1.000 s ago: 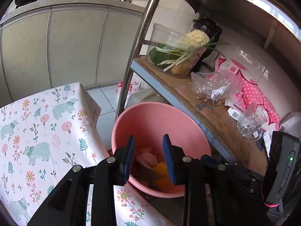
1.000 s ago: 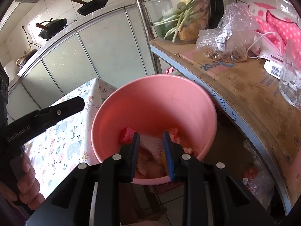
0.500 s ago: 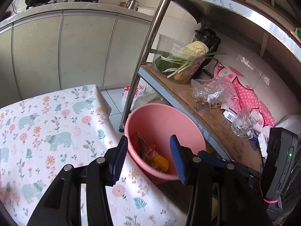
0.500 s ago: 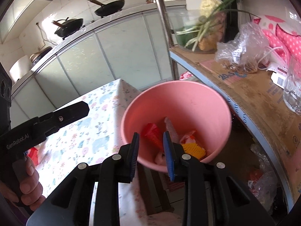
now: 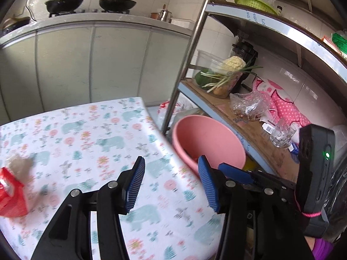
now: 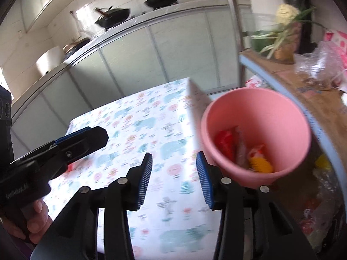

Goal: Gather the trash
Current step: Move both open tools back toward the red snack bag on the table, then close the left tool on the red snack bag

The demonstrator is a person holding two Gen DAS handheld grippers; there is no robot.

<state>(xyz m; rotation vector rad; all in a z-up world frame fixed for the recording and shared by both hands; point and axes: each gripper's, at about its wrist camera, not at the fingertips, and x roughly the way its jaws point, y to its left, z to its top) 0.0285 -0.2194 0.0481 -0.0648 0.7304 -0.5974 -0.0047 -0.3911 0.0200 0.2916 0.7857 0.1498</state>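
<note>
The pink bucket stands beside the table's right edge, under the shelf. In the right wrist view the bucket holds a red wrapper and a yellow-orange wrapper. On the table's left lie a red wrapper and a crumpled beige scrap, both blurred. My left gripper hovers over the floral tablecloth, its jaws opening with nothing between them. My right gripper hangs over the table's edge left of the bucket, its jaws also opening and empty.
A metal shelf rack stands right of the table, with a tub of vegetables, a plastic bag and a glass. Bags lie on the floor under it. A kitchen counter with woks runs behind. A hand holds the left gripper.
Both grippers have drawn back from above the bucket to over the table, and both pairs of jaws have widened. The pale wrapper between the right jaws is gone from them.
</note>
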